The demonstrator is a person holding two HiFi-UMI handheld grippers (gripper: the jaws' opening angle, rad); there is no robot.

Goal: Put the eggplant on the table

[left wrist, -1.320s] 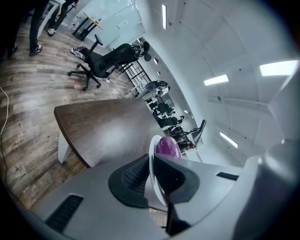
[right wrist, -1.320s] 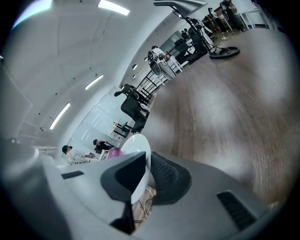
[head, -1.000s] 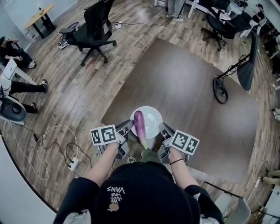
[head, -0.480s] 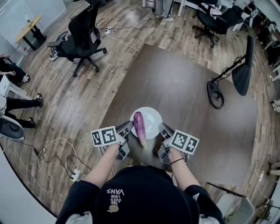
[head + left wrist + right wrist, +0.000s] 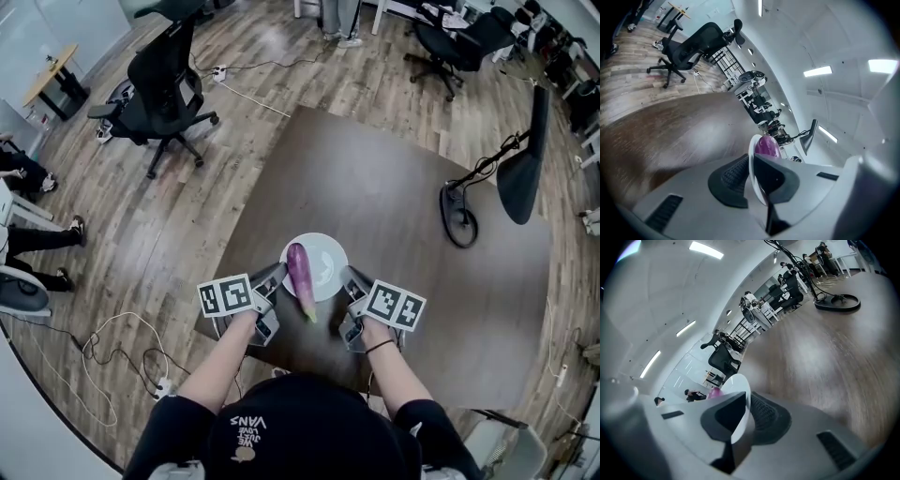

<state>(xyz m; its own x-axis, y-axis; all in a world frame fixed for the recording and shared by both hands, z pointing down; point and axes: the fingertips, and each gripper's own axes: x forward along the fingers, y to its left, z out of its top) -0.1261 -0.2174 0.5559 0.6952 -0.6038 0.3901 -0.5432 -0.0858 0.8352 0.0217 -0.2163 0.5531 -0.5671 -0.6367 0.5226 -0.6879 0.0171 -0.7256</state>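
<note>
Eggplant (image 5: 300, 267): lies lengthwise on the white plate (image 5: 328, 251), stem end toward the person and overhanging the near rim; not on the desk (image 5: 394, 178) itself yet
left gripper (image 5: 270, 278): jaws clenched on the plate's left rim; rim edge-on between the pads in the left gripper view (image 5: 751, 161)
right gripper (image 5: 349, 279): jaws clamped on the right rim, same picture in the right gripper view (image 5: 738, 387)
change: a second ago the plate hung at the desk's near edge, floor showing beside it; now it sits over desk surface, both grips unchanged
contact: can't tell if the plate touches the desk; looks carried
meaning: carry nearly done; the eggplant is over the target, lamp (image 5: 511, 159) well apart
next, my guess: lower the plate level; it may roll if tilted
</note>
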